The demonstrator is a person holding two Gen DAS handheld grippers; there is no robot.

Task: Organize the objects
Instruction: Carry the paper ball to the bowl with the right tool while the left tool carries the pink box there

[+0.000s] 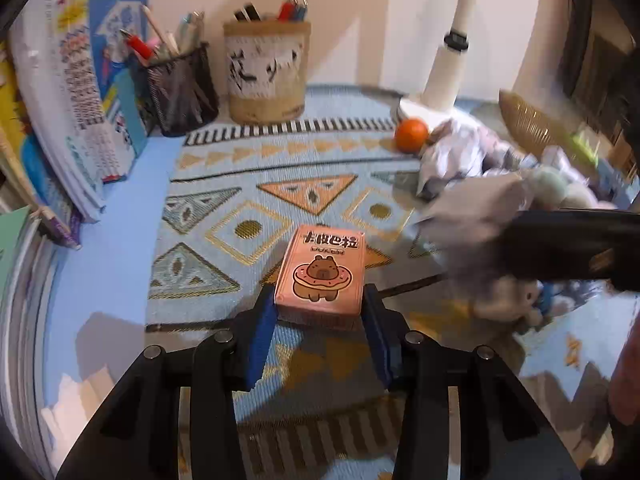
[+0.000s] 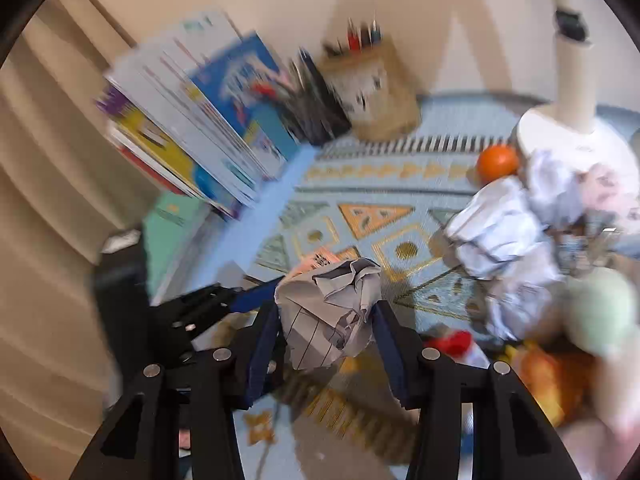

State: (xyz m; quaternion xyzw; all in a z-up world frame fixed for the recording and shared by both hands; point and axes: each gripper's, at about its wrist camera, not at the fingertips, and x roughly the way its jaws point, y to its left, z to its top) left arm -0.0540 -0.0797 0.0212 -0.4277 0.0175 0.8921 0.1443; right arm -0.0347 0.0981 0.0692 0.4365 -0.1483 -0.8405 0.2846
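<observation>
Now you have both grippers loaded, so the step in hand looks like carrying, not picking. Your left gripper (image 1: 320,312) pinches the card box (image 1: 322,270) by its near end, one pad on each long side; the box points forward from the fingers and seems a little above the mat (image 1: 224,184), though I cannot tell this for sure. Your right gripper (image 2: 326,320) is pressed on a paper ball (image 2: 330,312), which fills the space between its pads.

For the next move you must decide where each thing goes. I think the paper ball belongs with the other rubbish, and the box in some tidy place ahead and to the left of your left gripper, near the books (image 1: 72,92). Keep the box level, because only its end is held and it may tilt or slip.

Ahead of the left gripper stand a mesh cup (image 1: 180,88) and a straw cup (image 1: 266,72), both full of pens. To the front right lies an orange (image 1: 411,135) beside the lamp base (image 1: 424,108), touching more crumpled paper (image 1: 460,156). The right gripper passes close on the right side of the left one, so mind that the two do not knock. The right view is blurred, so its far details are unsure.
</observation>
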